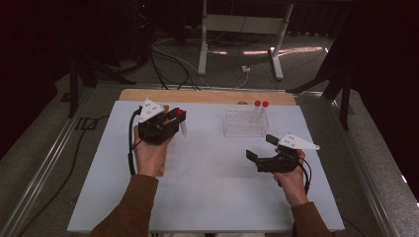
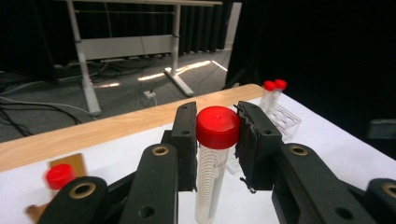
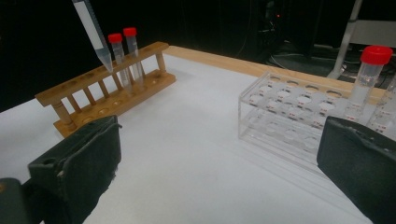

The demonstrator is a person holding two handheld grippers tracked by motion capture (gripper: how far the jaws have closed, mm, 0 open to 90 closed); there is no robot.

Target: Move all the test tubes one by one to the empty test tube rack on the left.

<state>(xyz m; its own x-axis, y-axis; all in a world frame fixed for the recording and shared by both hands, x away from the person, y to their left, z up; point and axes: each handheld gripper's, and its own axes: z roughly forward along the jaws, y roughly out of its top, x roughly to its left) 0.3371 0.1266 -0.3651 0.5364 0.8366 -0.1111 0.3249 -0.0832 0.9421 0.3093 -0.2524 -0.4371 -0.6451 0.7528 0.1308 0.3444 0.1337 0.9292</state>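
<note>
Red-capped tube (image 2: 212, 163) hangs clamped at its cap in left gripper (image 2: 217, 140), above table (image 1: 207, 168) near wooden rack (image 3: 107, 88). Likely light, slick, stiff plastic (grip just under cap); right gripper (image 3: 219, 163) jaws spread wide w/ nothing between.

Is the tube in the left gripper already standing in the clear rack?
No, the left gripper holds the red-capped tube by its cap above the table, apart from the clear rack.

Clear plastic tube (image 2: 211, 177), glossy red cap (image 2: 217, 127); matt wooden rack (image 3: 107, 88).
</note>
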